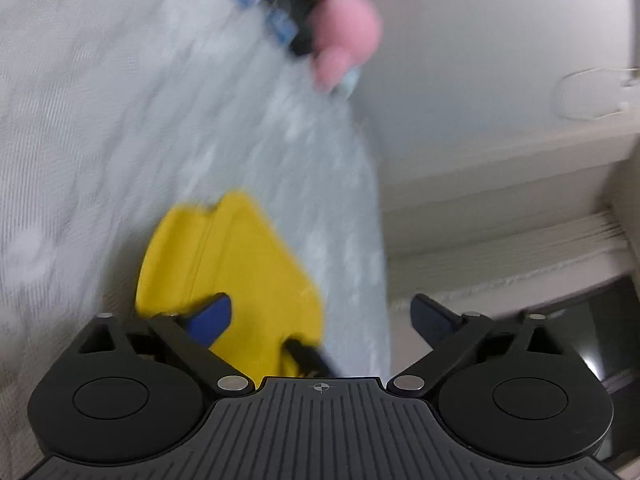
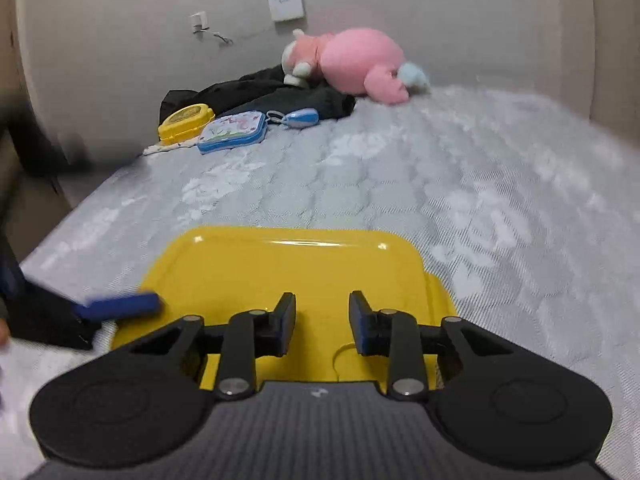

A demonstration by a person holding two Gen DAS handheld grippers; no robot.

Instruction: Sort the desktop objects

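While the right gripper (image 2: 322,328) hangs over the yellow tray (image 2: 288,268), its two jaws stand only a small gap apart, and nothing is between them; the yellow surface shows through the gap, so these tongs hold nothing. In the right wrist view the tray lies flat on the grey quilted mattress (image 2: 480,184), with its long axis going from left to right across the picture and its far rim turned toward the wall. It sits directly under and just in front of the right jaws, and its near part is hidden behind the gripper body. A blue fingertip of the left gripper (image 2: 120,306) comes in from the left side, over the left edge of the tray; whether it touches the rim I cannot tell, because it is blurred. In the left wrist view the left gripper (image 1: 320,316) has its jaws spread wide and empty; the tray (image 1: 248,264) appears there behind the left blue finger (image 1: 212,316), and the other finger stands beyond the mattress edge, over the floor side. Far away, near the wall, lie a pink plush toy (image 2: 360,64), a dark cloth (image 2: 272,96), a small yellow box (image 2: 184,122), a blue-edged pouch (image 2: 234,131) and a small blue oval item (image 2: 300,118), all well apart from the tray.
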